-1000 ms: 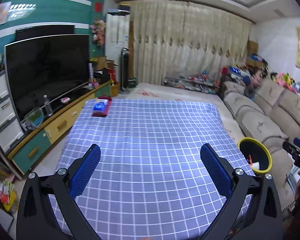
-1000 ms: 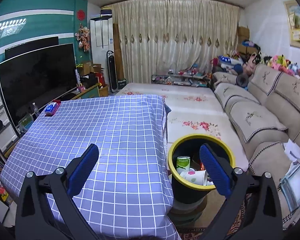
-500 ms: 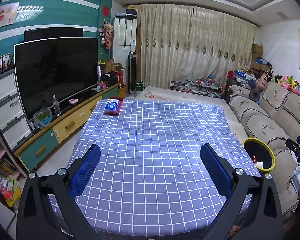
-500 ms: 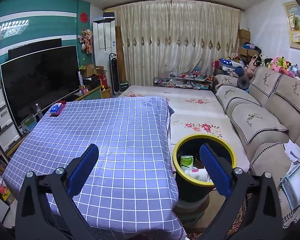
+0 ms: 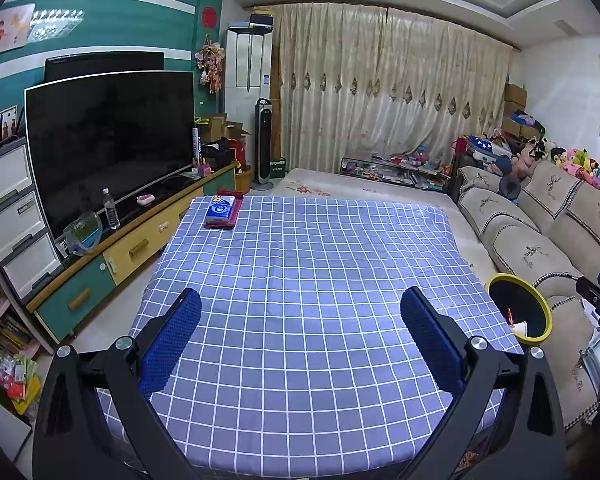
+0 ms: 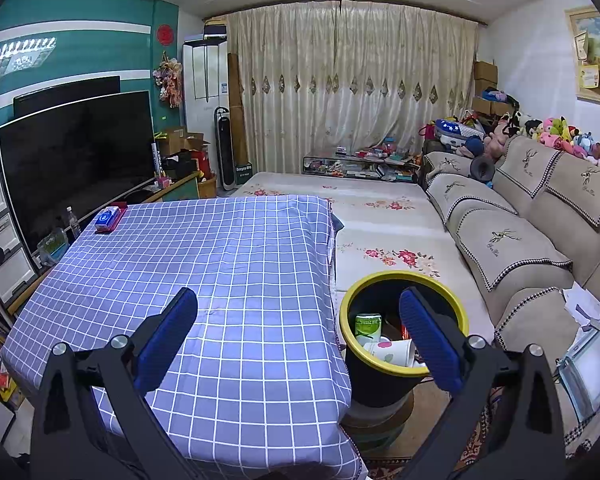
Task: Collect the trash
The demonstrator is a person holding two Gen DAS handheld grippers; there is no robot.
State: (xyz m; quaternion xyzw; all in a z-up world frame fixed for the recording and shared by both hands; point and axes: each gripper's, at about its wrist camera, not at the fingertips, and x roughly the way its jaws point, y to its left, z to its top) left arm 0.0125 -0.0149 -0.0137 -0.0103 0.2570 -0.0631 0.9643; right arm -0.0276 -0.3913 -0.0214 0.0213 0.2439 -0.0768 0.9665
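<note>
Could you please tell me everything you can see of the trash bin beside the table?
The trash bin is a round, dark-walled tub with a bright yellow rim, standing upright on the floor between the checked tablecloth and the sofa, apparently on a low round base. It is open, with no lid. Inside lie a green can, a white paper cup with a floral print on its side, and something red.

Lighting: even, cool indoor light from overhead; soft shadows. Glare: pale sheen on checked surface (image 5: 300,280). Focus: sharp centrally. Distortion: strong fisheye curvature, black vignette at corners, both views.
</note>
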